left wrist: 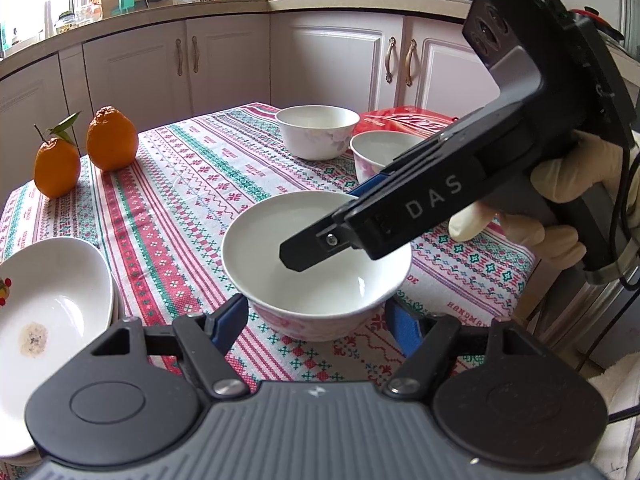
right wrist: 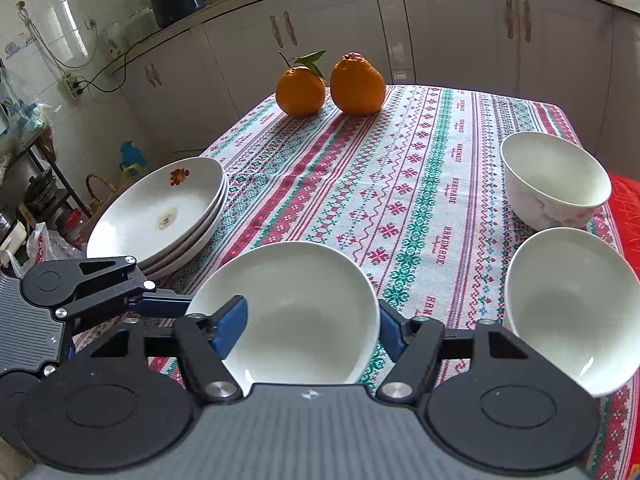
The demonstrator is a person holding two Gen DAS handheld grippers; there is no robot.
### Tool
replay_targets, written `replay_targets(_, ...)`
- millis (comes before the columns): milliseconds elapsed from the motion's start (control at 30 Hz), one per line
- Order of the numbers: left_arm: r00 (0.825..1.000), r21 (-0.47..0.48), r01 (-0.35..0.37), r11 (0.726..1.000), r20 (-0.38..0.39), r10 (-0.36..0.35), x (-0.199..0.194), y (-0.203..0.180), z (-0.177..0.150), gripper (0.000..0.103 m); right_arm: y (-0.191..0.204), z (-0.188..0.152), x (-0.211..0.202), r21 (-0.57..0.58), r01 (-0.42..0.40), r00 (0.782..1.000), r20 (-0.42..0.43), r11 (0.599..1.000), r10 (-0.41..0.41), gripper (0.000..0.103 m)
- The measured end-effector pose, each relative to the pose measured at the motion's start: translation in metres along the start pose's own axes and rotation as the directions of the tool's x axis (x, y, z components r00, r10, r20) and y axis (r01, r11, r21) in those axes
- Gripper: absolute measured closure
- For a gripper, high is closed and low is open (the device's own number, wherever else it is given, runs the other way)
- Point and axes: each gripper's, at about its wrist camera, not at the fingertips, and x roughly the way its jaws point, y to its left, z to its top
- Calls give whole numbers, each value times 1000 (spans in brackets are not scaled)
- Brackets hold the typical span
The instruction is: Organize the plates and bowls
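A white bowl with pink flowers (left wrist: 316,256) stands on the patterned tablecloth (left wrist: 180,184). My left gripper (left wrist: 316,320) is open, its blue pads on either side of the bowl's near wall. My right gripper (left wrist: 320,236) comes from the right, one finger inside the bowl and one outside the far rim. In the right wrist view the same bowl (right wrist: 296,316) sits between the open blue pads of my right gripper (right wrist: 312,328). Two more bowls (right wrist: 554,178) (right wrist: 568,308) stand to the right. A stack of white plates (right wrist: 160,212) stands at the left, also in the left wrist view (left wrist: 48,320).
Two oranges (right wrist: 332,84) stand at the table's far end. A red plastic bag (right wrist: 626,216) lies at the right edge behind the bowls. White kitchen cabinets (left wrist: 224,60) surround the table, with a cluttered counter above them.
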Motion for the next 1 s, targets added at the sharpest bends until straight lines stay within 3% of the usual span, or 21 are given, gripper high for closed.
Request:
replay_targets(233, 1000, 9, -8, 1000, 14, 8, -4, -2, 2, 18, 7, 0, -11, -44, 15, 999, 50, 999, -13, 3)
replay_targets(500, 1000, 11, -15, 1000, 23, 14, -18, -10, 4, 18, 15, -7, -43, -85, 125, 984, 140, 989, -112, 0)
replay_targets(633, 999, 23, -10, 1000, 43, 9, -27, -16, 13, 14, 12, -16, -62, -87, 206, 964, 190, 975, -186, 0)
replay_targets(767, 998, 48, -7, 999, 56, 4, -30, -24, 25, 12, 4, -25, -76, -81, 315, 929, 230, 946, -290, 0)
replay_targets(1000, 999, 61, 15, 998, 42, -17, -16, -33, 44, 12, -20, -41, -85, -48, 440, 877, 238, 897, -418, 0)
